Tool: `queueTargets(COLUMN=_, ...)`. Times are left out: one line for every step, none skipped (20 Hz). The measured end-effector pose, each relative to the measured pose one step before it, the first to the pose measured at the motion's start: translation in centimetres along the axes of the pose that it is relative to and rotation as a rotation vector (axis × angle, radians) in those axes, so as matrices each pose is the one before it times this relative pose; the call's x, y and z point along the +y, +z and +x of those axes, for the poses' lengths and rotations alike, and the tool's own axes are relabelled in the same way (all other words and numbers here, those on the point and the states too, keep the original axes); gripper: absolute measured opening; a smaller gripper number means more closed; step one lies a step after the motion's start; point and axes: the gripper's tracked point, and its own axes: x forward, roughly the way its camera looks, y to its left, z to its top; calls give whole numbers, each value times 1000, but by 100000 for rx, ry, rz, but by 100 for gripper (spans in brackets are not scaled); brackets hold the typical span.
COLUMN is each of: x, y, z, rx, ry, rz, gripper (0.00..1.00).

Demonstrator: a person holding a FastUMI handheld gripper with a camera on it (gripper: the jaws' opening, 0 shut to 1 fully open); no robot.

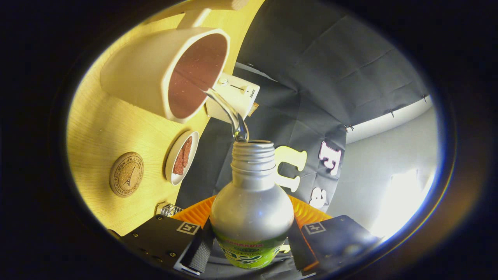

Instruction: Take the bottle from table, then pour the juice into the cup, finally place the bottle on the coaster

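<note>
Gripper [251, 249]: clamped on bottle, both fingers pressed vs. its sides.
Bottle [252, 210]: silver, green label, cap off; held betw. the fingers, tipped toward cup.
Juice [227, 111]: clear stream ran from bottle mouth into cup.
Cup [155, 74]: cream outside, reddish-brown inside; stood on wooden table [101, 128], beyond bottle.
Coaster [126, 174]: round cork, on table, near small dish [181, 156], apart from cup.
White box [235, 95]: just behind cup.

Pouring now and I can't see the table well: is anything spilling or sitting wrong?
Nothing stands out. The gripper is shut on the tilted silver metal bottle, and its clear stream lands inside the cream mug. No liquid shows on the wooden table; the round cork coaster lies bare.
</note>
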Motion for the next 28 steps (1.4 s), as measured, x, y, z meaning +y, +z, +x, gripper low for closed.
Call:
queueTargets(x=-71, y=-55, z=0, rx=-87, ry=-143, rz=-861, gripper=81)
queueTargets(x=-19, y=-76, z=57, rx=-166, ry=-258, rz=-738, gripper=81)
queueTargets(x=-85, y=-63, z=24, rx=-219, ry=-119, rz=-1120, gripper=81)
queueTargets(x=18, y=-80, z=-7, rx=-85, ry=132, rz=-823, gripper=81)
queueTargets(x=46, y=-86, z=65, rx=-188, ry=278, rz=-567, gripper=81)
queueTargets(x=6, y=-95, z=22, rx=-86, ry=193, rz=-662, gripper=81)
queueTargets(x=-67, y=-47, z=31, rx=-146, ry=-186, rz=-766, gripper=81)
queueTargets(x=-144, y=-51, z=-16, rx=-140, ry=-388, rz=-1063, gripper=81)
queueTargets(x=-154, y=91, z=-35, rx=-144, ry=-316, rz=-1085, gripper=81)
queueTargets(x=-74, y=26, z=204, rx=-67, ry=-275, rz=-921, gripper=81)
queueTargets(x=-16, y=-86, z=71, rx=31, ry=293, rz=-850, gripper=81)
queueTargets(x=-16, y=1, z=50, rx=-156, ry=94, rz=-988, gripper=81)
queueTargets(x=-144, y=25, z=-10, rx=-286, ry=-505, rz=-924, gripper=81)
queueTargets(x=-127, y=82, z=1, rx=-272, ry=-525, rz=-1357, gripper=81)
queueTargets(x=7, y=88, z=-2, rx=-157, ry=-82, rz=-1033, gripper=81)
queueTargets(x=-32, y=161, z=10, rx=-325, ry=81, rz=-1209, gripper=81)
queueTargets(x=-125, y=158, z=-44, rx=-52, ry=-375, rz=-997, gripper=81)
queueTargets(x=-243, y=34, z=-49, rx=-238, ry=-906, rz=-1116, gripper=81)
queueTargets(x=-193, y=81, z=80, rx=-186, ry=-759, rz=-1057, gripper=81)
queueTargets(x=-73, y=79, z=77, rx=-337, ry=-289, rz=-1387, gripper=81)
queueTargets(x=-222, y=189, z=-37, rx=-424, ry=-613, rz=-1176, gripper=81)
queueTargets(x=-155, y=91, z=10, rx=-391, ry=-759, rz=-820, gripper=81)
queueTargets(x=-61, y=165, z=-90, rx=-343, ry=-435, rz=-980, gripper=81)
queueTargets(x=-78, y=167, z=-66, rx=-477, ry=-56, rz=-890, gripper=81)
queueTargets(x=-180, y=89, z=89, rx=-538, ry=-345, rz=-874, gripper=81)
queueTargets(x=-120, y=99, z=59, rx=-543, ry=-534, rz=-889, gripper=81)
queueTargets(x=-44, y=110, z=-45, rx=-220, ry=-174, rz=-850, gripper=81)
queueTargets(x=7, y=119, z=-79, rx=-415, ry=92, rz=-1194, gripper=81)
